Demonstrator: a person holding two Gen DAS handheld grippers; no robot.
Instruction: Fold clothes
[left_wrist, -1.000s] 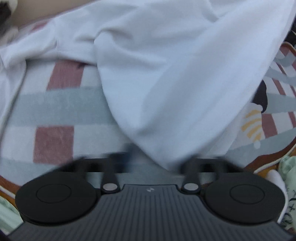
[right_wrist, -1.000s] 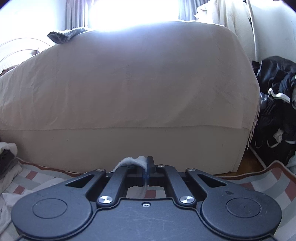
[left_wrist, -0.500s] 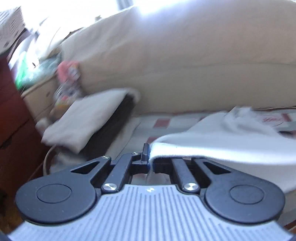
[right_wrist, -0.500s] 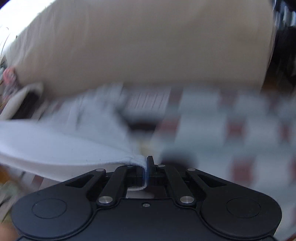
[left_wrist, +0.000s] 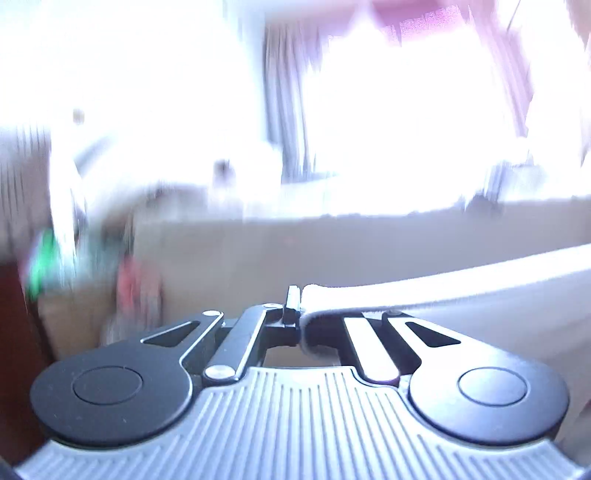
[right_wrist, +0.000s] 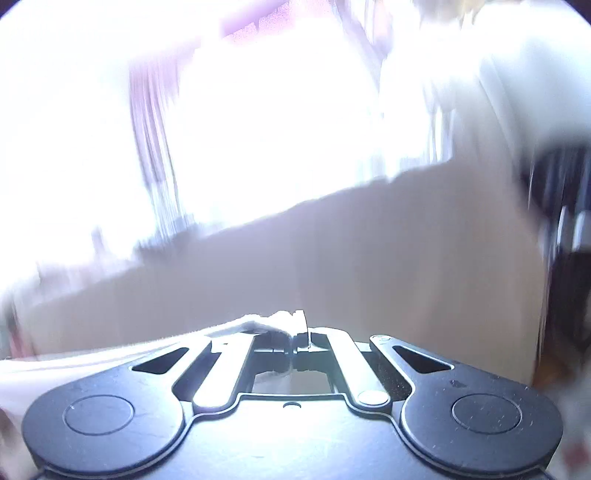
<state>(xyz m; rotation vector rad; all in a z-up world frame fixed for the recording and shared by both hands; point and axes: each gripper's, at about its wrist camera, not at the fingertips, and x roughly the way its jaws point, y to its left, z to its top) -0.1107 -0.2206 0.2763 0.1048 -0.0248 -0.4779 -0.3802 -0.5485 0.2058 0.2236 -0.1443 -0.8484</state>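
1. My left gripper has its jaws pressed together on the edge of a white garment; the cloth is bunched at the pinch and runs off to the right side of that view as a long taut band.
2. My right gripper also has its jaws pressed together, pinching a crumpled corner of the same white garment; from there the cloth trails off to the left and down past the gripper body.
3. So the garment hangs between my 2 grippers, held by 1 edge at each, lifted clear in front of me rather than lying flat.
4. Both views are heavily blurred and washed out by glare, so fine detail of the cloth is not readable.
5. Ahead of both grippers stands a large beige bed, its side filling the middle of each view.
6. Behind the bed is a very bright window with pale curtains beside it.
7. In the left view, smeared green and red things sit at the left by the bed; I cannot tell what they are.
8. In the right view, a dark heap shows at the far right edge, too blurred to name.
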